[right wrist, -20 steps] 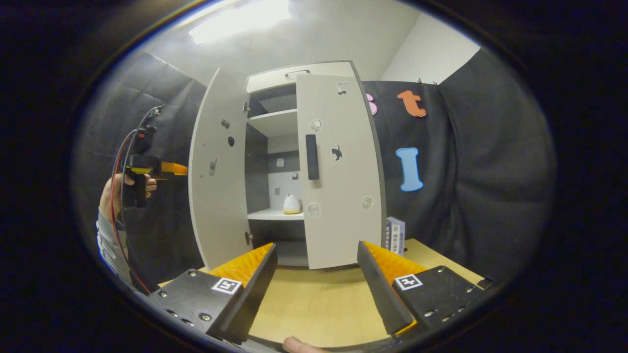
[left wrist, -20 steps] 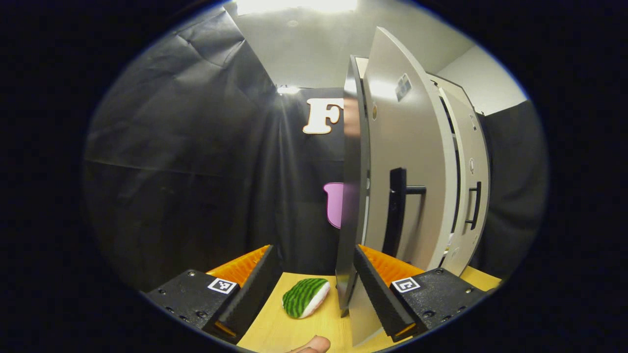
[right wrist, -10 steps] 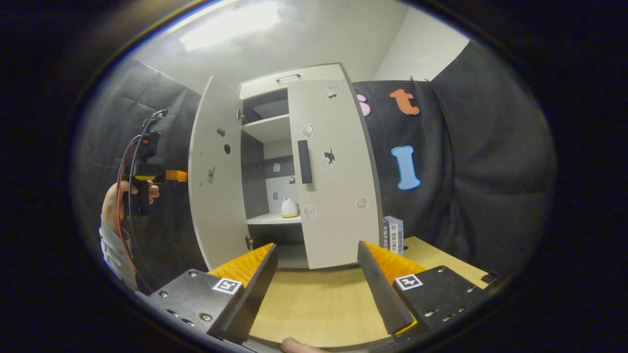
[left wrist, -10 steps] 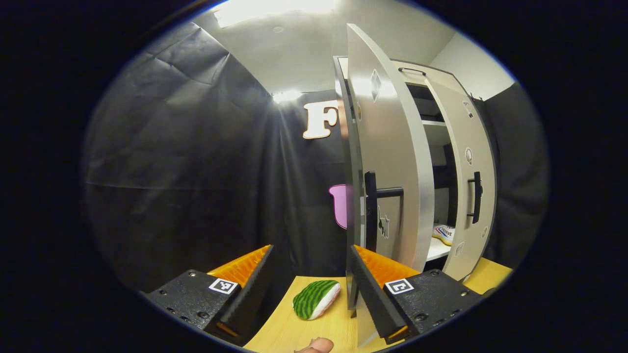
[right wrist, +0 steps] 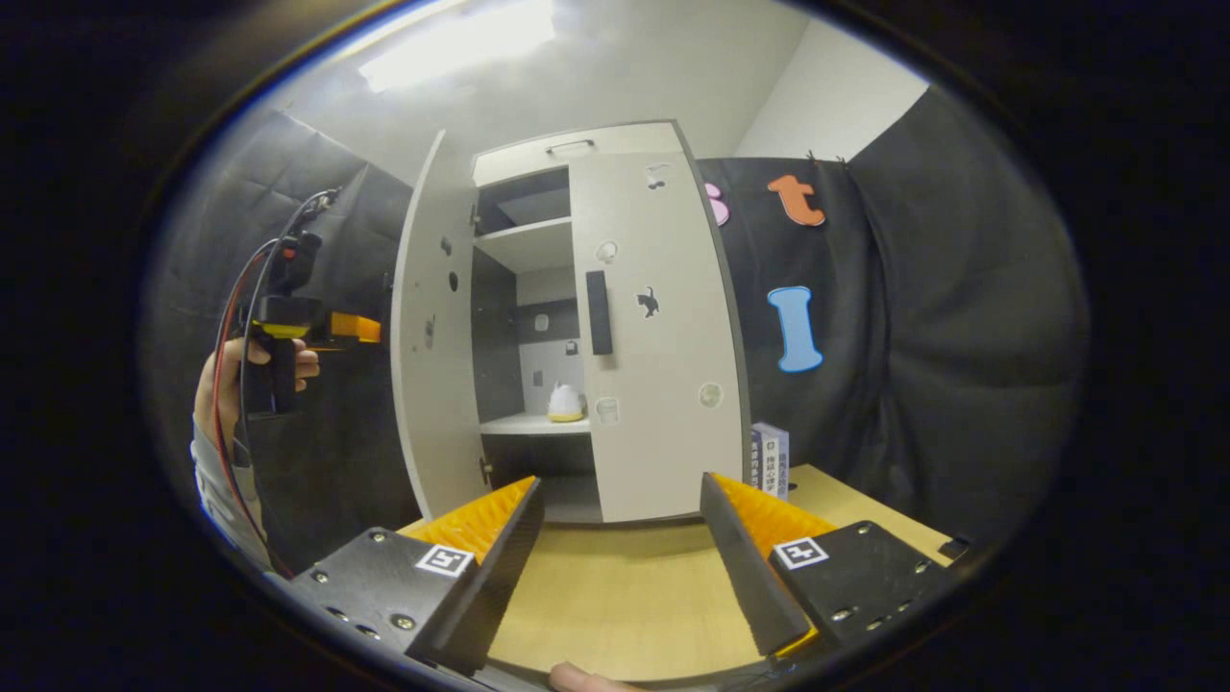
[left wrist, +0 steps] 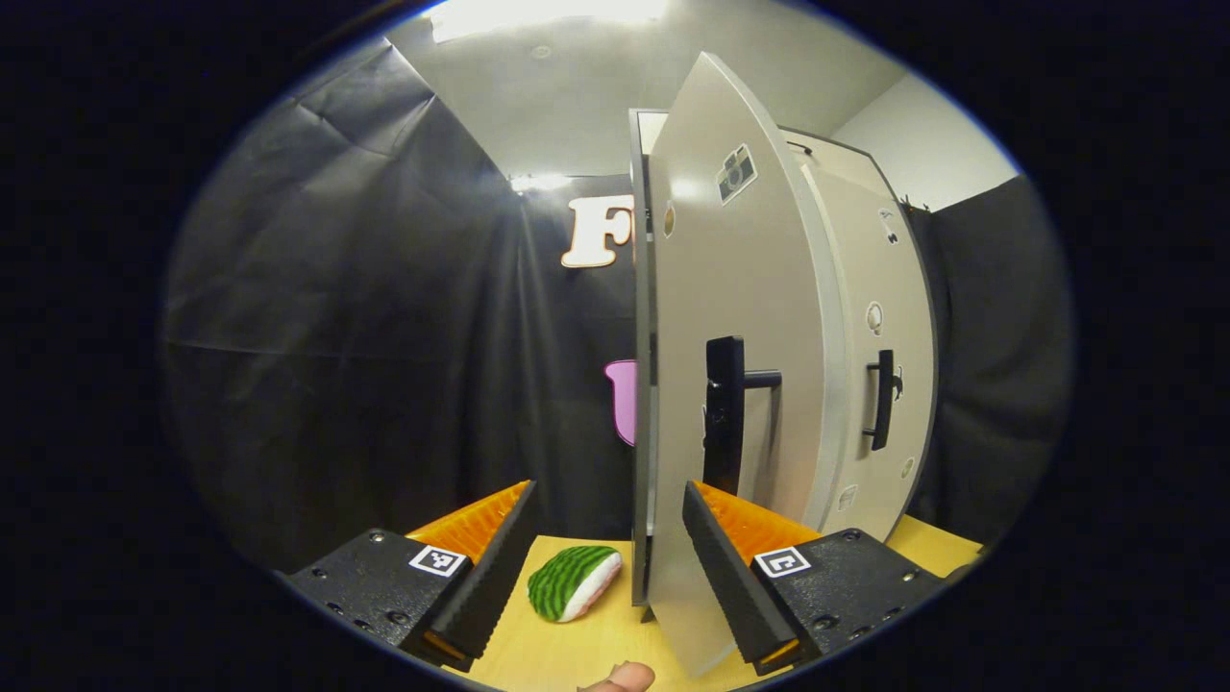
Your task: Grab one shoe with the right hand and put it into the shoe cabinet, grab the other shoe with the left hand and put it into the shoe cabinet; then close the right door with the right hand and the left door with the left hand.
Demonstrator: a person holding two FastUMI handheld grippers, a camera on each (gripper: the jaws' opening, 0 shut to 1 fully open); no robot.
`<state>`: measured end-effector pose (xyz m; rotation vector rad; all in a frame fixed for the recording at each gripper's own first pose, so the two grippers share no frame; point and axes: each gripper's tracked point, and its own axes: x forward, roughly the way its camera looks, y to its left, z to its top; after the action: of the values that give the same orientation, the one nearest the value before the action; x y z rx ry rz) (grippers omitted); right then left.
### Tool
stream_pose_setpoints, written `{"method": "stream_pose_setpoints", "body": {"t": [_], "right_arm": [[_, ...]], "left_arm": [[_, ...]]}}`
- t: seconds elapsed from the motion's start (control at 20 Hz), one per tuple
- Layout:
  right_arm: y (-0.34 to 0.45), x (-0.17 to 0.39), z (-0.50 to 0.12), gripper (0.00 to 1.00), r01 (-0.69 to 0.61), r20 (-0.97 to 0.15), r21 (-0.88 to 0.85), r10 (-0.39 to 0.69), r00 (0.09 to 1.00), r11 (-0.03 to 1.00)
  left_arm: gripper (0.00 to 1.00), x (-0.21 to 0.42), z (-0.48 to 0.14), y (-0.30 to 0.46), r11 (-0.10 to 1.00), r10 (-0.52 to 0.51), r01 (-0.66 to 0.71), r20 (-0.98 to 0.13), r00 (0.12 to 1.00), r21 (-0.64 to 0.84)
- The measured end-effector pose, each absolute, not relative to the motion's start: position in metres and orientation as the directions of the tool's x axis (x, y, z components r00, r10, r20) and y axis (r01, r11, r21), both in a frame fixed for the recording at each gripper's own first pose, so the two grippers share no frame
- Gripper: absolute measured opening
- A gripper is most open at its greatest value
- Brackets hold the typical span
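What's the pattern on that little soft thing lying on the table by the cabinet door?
Green with dark stripes, like watermelon rind, and a white underside. The soft thing shows best in the left gripper view.

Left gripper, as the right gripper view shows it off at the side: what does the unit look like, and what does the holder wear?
The left gripper is a black pistol-grip unit with a yellow-orange band and an orange front part. Red and black cables loop from its top down past the hand. A grey sleeve covers the wrist.
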<state>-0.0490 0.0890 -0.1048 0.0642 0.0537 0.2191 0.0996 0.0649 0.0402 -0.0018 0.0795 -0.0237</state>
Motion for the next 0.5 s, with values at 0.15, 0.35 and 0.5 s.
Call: {"method": "stream_pose_setpoints", "body": {"t": [0.15,0.35,0.5], "right_arm": [[0.085,-0.047,-0.106,0.98,-0.202,-0.049,0.072,0.206,0.977,0.977],[0.075,-0.045,-0.106,0.98,-0.178,-0.053,0.081,0.183,0.982,0.981],[0.062,-0.045,-0.106,0.98,-0.15,-0.049,0.086,0.155,0.987,0.985]], "left_arm": [[0.89,0.097,0.038,0.042,0.998,-0.055,0.052,-0.089,0.995,-0.035],[0.94,0.113,0.046,0.008,0.995,-0.085,0.081,-0.065,0.994,-0.063],[0.89,0.123,0.041,-0.036,0.981,-0.175,0.168,-0.072,0.982,-0.096]]}}
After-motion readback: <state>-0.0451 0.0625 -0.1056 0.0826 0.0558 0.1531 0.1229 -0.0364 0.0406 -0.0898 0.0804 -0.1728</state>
